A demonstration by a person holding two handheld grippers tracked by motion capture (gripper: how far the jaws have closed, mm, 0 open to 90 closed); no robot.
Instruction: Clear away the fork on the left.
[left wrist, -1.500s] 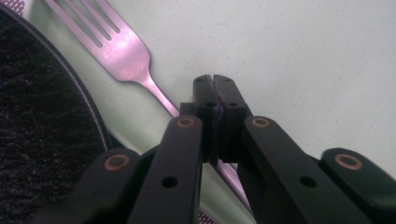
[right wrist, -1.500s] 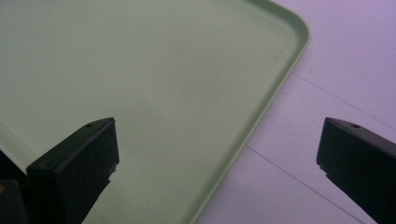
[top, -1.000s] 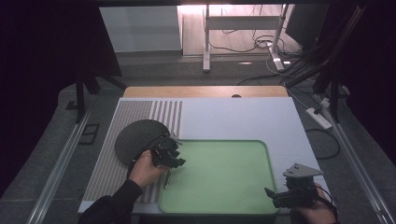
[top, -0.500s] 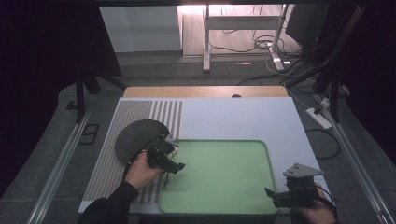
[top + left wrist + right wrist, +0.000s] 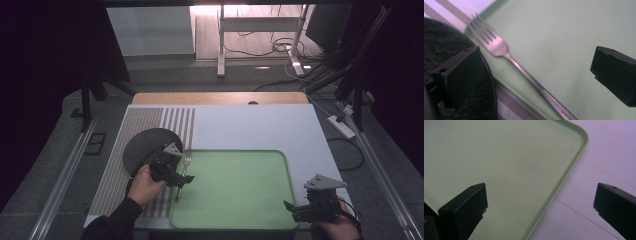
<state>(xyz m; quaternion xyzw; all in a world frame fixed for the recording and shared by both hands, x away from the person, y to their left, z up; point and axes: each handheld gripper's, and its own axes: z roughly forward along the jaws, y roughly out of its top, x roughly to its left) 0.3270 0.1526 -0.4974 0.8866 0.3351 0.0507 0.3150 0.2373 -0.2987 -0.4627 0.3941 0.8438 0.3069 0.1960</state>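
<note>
We see left gripper (image 5: 536, 75) jaws just opened wide, fork (image 5: 499, 47) lying free between them on green tray (image 5: 564, 32), handle stamp unreadable, right gripper (image 5: 540, 207) spread, nothing held.

A fork (image 5: 506, 53) lies across the green tray's (image 5: 564, 32) edge between the tool's (image 5: 536, 75) just-opened jaws.

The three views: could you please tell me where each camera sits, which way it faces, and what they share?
High view: above the person's side, facing forward and down at the table; both hands and the left tool and right tool show.
Left gripper view: on the left tool, facing the fork and plate; its open jaws show.
Right gripper view: on the right tool, facing the tray's corner; its open jaws show.
Shared: the green tray, in all three.
</note>
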